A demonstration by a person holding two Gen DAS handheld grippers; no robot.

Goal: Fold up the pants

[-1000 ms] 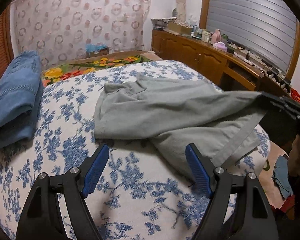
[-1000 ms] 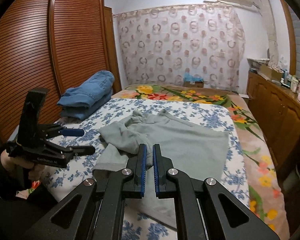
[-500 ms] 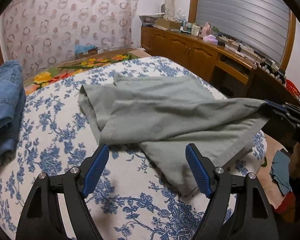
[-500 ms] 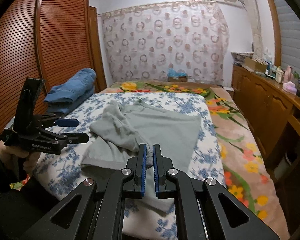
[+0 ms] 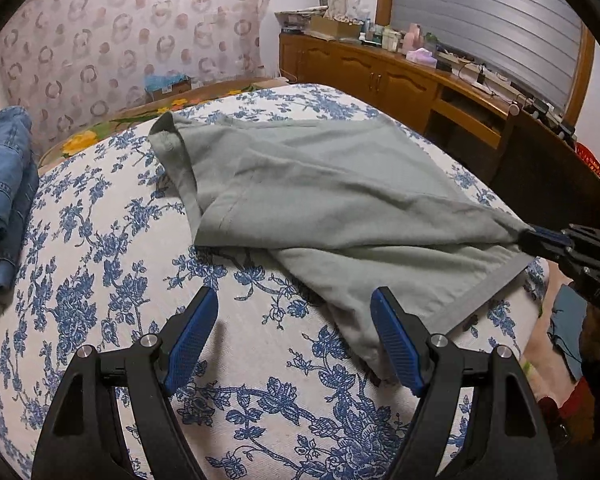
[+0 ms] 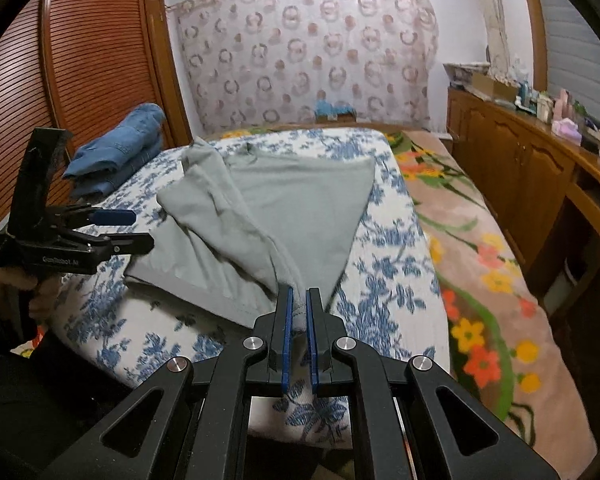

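Note:
Grey-green pants point(image 5: 332, 200) lie spread and partly rumpled on the blue-flowered bedspread point(image 5: 112, 264); they also show in the right wrist view point(image 6: 284, 208). My right gripper point(image 6: 297, 300) is shut on a corner of the pants at the bed's near edge and pulls the cloth taut; it shows at the right of the left wrist view point(image 5: 540, 236). My left gripper point(image 5: 294, 320) is open and empty, just above the bedspread beside the pants' near hem; it shows at the left of the right wrist view point(image 6: 128, 226).
Folded blue jeans point(image 6: 116, 152) lie at the bed's far left side. A wooden sideboard point(image 6: 532, 168) with clutter runs along the right. A louvred wardrobe point(image 6: 68, 72) stands on the left. A flowered blanket point(image 6: 480, 264) covers the bed's right side.
The right gripper has pulled the pants toward the bed's near edge, stretching and flattening them. The left gripper stayed open and shifted toward the pants' hem.

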